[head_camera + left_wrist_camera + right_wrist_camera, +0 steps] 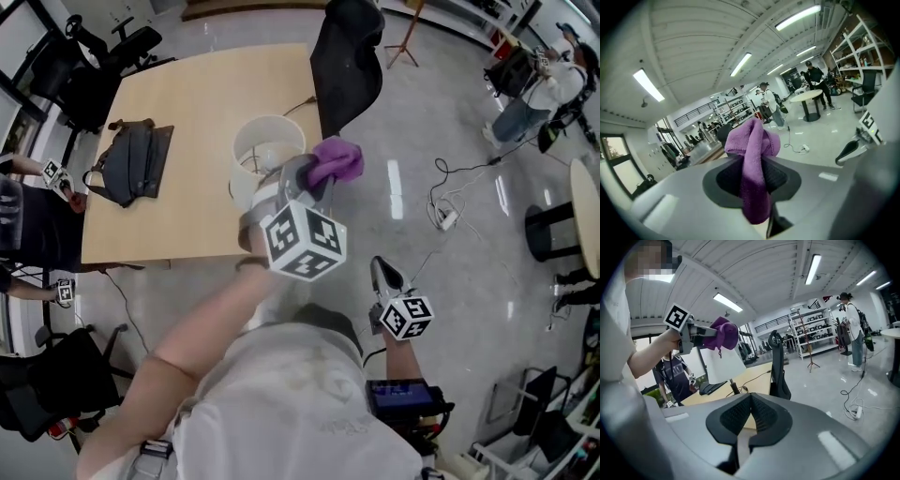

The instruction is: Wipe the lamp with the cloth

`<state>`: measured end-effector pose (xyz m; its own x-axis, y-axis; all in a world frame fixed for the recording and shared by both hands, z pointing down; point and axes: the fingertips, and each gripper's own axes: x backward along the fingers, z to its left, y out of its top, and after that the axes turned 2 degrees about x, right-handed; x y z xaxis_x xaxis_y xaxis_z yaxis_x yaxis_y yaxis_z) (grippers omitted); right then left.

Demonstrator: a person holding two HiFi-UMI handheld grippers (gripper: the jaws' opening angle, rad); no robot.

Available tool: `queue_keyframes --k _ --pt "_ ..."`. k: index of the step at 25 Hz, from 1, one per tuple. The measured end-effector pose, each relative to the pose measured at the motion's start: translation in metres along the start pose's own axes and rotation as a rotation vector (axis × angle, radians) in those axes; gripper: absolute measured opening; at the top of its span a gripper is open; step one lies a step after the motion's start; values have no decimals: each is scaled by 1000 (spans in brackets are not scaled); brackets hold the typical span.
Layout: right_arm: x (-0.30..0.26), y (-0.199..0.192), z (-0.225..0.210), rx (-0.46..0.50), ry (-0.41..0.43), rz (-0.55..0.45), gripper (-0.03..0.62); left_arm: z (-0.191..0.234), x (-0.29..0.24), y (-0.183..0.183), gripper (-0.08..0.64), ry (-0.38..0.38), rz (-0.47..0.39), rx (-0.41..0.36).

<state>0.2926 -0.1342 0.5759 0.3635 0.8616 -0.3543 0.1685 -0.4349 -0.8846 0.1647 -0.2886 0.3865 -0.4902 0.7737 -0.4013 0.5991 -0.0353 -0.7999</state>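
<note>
Head view: lamp shade (pixel 267 141) hidden on its five o'clock side behind left gripper (pixel 312 176) and purple cloth (pixel 339 159). Bystander (pixel 23 225) at nine o'clock, cut off by picture edge. Distant person (pixel 548 89) at two o'clock, too small to detail.

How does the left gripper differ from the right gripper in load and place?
The left gripper is shut on the purple cloth; the right gripper is shut on nothing. The left gripper is by the lamp at the table; the right gripper is over the floor, beside the person. Both bear a marker cube.
</note>
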Motion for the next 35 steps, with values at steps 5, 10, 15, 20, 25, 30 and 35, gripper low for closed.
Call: queue_keyframes --k 5,10,15,20,25,30,35 --pt "13 8 -2 -2 48 -1 12 1 -15 -2 95 202 44 -145" --pt "-1 25 -14 36 152 11 12 -16 -41 -32 95 308 202 -356" --pt "-18 25 -52 67 245 65 14 -46 -69 -66 95 301 301 -345" --pt "-25 20 -97 44 276 96 12 -97 -98 -90 95 185 367 -299" --pt "-59 14 -75 73 390 144 12 -104 -82 -133 95 113 435 -250" --pt "-64 26 -61 105 440 144 12 -89 -31 -100 94 155 281 -174" --pt "-76 30 -45 117 458 133 12 -33 33 -35 94 255 42 -154"
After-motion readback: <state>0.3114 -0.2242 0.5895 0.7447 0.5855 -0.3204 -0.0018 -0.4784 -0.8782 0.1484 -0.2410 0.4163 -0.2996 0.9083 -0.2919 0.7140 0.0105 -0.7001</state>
